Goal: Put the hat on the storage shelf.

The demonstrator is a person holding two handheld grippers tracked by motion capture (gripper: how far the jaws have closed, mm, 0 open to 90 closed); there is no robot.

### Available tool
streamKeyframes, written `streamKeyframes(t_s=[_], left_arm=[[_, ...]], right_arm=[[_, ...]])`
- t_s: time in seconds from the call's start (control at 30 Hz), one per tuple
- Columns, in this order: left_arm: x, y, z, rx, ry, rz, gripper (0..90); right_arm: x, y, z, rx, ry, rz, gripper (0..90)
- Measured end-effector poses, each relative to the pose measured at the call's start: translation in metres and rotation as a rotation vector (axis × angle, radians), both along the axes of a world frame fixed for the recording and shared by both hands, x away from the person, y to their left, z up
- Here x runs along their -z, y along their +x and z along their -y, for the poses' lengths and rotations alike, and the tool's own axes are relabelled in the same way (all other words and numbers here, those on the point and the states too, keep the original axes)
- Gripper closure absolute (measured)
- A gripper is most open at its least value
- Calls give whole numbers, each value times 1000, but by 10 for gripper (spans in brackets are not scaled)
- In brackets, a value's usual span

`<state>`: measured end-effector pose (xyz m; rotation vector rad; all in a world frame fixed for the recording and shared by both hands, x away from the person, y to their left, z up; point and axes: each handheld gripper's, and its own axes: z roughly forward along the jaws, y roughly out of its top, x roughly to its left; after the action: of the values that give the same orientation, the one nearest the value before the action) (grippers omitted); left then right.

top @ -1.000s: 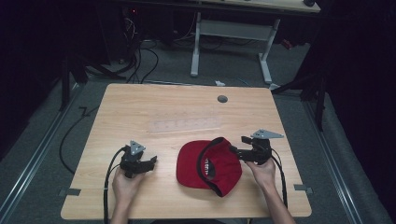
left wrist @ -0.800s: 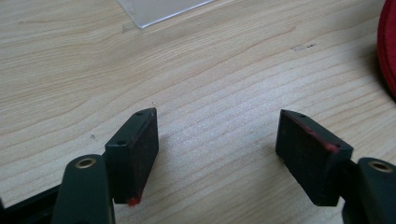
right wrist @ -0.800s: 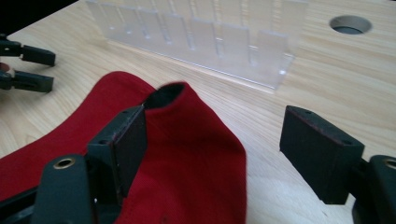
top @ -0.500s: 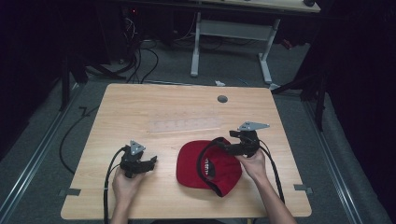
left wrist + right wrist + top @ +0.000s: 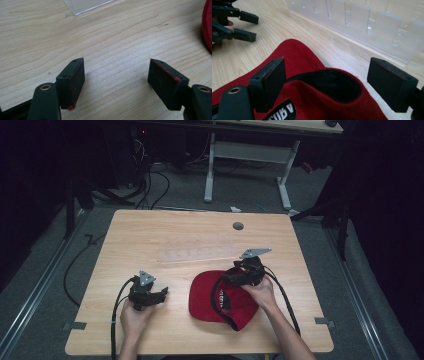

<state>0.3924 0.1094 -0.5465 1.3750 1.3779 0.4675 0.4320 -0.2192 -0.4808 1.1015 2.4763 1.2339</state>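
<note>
A red cap (image 5: 225,302) with a black inner band lies on the wooden table (image 5: 150,230), right of centre near the front. My right gripper (image 5: 231,277) hovers at the cap's far rim. In the right gripper view the jaws (image 5: 327,77) stand wide and have just been opening; the cap's rim (image 5: 299,57) lies between and below them, and neither pad presses on it. My left gripper (image 5: 161,294) rests open on the bare wood left of the cap, nothing between its pads (image 5: 116,75). The cap's red edge (image 5: 208,25) is at the far right of the left gripper view.
A clear plastic rack (image 5: 200,254) lies flat on the table just beyond the cap, close ahead in the right gripper view (image 5: 362,22). A round cable hole (image 5: 238,226) sits near the table's far edge. Cables trail from both grippers toward the front edge.
My right hand has slid left from beside the cap to over its far rim. The left hand and the cap have stayed where they were.
</note>
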Motion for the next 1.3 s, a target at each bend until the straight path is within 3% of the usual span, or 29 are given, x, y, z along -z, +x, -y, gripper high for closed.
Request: streamKeyframes(t_s=[0.2,0.3,0.67,0.9,1.07,1.3], left_arm=[[0,0,0,0,0,0,302],[0,0,0,0,0,0,302],[0,0,0,0,-1,0,302],[0,0,0,0,-1,0,302],[0,0,0,0,0,0,301],[0,0,0,-1,2,0,299]], right_arm=[[15,11,-1,-30,1,-86,164],[23,13,2,-46,-1,-116,228],[30,12,6,-96,-45,-109,560],[26,8,14,-135,-34,-99,753],[21,1,18,-148,-23,-100,820],[9,-7,21,-151,11,-84,840]])
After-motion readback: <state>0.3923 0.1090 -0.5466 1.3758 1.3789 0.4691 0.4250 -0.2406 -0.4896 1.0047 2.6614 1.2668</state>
